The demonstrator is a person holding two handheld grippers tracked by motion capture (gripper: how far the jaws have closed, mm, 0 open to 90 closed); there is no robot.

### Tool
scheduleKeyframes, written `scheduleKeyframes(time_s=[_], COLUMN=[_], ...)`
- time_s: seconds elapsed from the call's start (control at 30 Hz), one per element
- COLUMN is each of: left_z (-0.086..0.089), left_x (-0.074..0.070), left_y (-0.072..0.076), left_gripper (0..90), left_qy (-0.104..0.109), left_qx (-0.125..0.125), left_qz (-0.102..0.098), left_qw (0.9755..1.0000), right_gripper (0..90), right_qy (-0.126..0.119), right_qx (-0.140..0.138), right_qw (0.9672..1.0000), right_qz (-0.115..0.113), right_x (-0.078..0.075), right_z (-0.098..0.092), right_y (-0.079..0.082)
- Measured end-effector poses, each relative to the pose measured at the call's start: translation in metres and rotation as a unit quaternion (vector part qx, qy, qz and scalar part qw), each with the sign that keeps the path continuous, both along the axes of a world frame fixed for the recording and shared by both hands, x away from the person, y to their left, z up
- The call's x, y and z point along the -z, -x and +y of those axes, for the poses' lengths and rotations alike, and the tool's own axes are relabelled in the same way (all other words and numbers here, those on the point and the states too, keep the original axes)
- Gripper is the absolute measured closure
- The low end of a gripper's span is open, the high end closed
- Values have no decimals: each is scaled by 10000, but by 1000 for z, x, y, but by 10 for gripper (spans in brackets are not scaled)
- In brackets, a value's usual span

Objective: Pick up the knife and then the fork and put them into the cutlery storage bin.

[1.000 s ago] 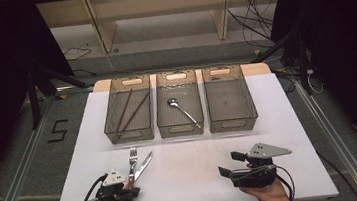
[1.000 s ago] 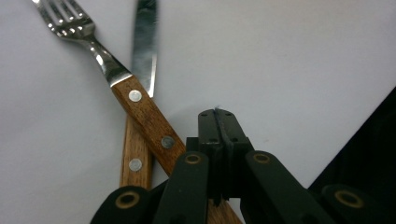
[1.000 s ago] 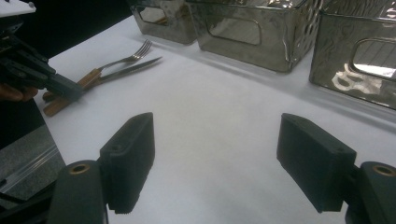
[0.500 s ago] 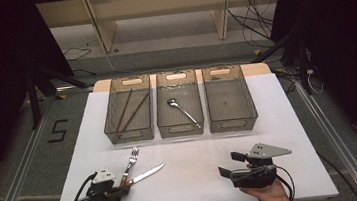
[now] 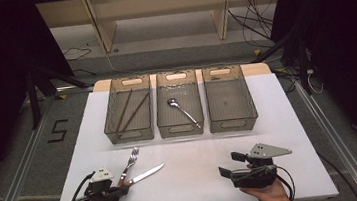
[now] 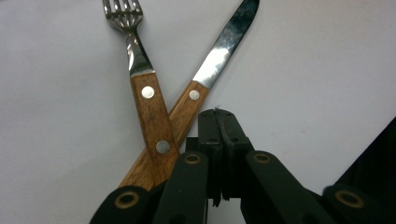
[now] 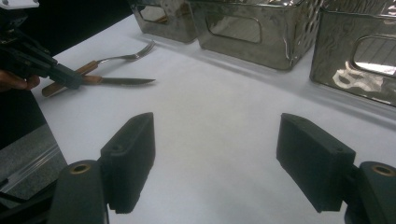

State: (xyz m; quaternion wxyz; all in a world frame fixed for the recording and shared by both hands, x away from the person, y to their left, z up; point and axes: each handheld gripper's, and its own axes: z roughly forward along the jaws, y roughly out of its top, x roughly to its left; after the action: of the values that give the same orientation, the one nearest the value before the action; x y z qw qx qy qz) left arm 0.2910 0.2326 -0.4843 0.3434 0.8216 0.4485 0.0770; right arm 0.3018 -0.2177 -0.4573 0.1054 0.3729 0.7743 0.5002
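Wood-handled fork (image 6: 148, 100) – crossing knife (image 6: 205, 81).

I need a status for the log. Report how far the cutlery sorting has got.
Done: chopsticks lie in the left bin, a spoon in the middle bin. In hand: the shut left gripper sits beside the crossed fork and knife, holding neither. Left: both still need binning; the right bin looks empty, and the right gripper waits open.
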Motion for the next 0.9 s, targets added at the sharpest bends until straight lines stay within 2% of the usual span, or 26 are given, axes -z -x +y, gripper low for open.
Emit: scheduleKeyframes(time_s=[0.1,0.17,0.2,0.23,0.27,0.3,0.37,0.47,0.5,0.57,0.6,0.63,0.67,0.83,0.9], left_z=[-2,-2,-3,-3,-1,-1,2,3,4,6,5,5,3,0,1], left_x=[-4,-8,-11,-14,-20,-20,-28,-32,-34,-34,-34,-34,-33,-32,-31], left_y=[0,-1,-2,-3,-6,-6,-13,-18,-22,-31,-38,-38,-43,-46,-46], left_gripper=[866,818,779,779,726,695,614,511,511,448,435,425,416,377,351], left_qy=[36,45,77,63,98,98,29,-46,-91,-152,-270,-270,-341,-443,-445], left_qx=[32,48,0,-41,-180,-180,-453,-597,-574,-574,-588,-588,-604,-623,-705], left_qz=[-40,-101,-144,-187,-276,-276,-335,-333,-304,-68,88,88,196,251,273], left_qw=[10000,9999,9999,9998,9994,9994,9984,9977,9979,9982,9979,9979,9974,9968,9961], right_gripper=[289,289,289,289,289,289,287,287,287,287,287,287,287,287,287], right_qy=[3,2,3,3,-13,-13,-21,-62,-62,-99,-100,-104,-114,-131,-132], right_qx=[-2,17,17,17,25,25,44,65,65,82,83,81,91,110,104], right_qw=[10000,10000,10000,10000,10000,10000,9999,9999,9999,9998,9998,9998,9998,9998,9998], right_qz=[-1,1,-13,-13,-26,-26,-92,-131,-131,-140,-140,-147,-129,-113,-133], right_x=[0,-1,-1,-1,-1,-1,-2,-3,-3,-3,-3,-3,-3,-3,-3], right_z=[0,-1,-1,-1,-1,-1,-1,-2,-2,-4,-4,-4,-5,-7,-7], right_y=[0,1,1,1,2,2,3,4,4,5,5,6,6,7,8])
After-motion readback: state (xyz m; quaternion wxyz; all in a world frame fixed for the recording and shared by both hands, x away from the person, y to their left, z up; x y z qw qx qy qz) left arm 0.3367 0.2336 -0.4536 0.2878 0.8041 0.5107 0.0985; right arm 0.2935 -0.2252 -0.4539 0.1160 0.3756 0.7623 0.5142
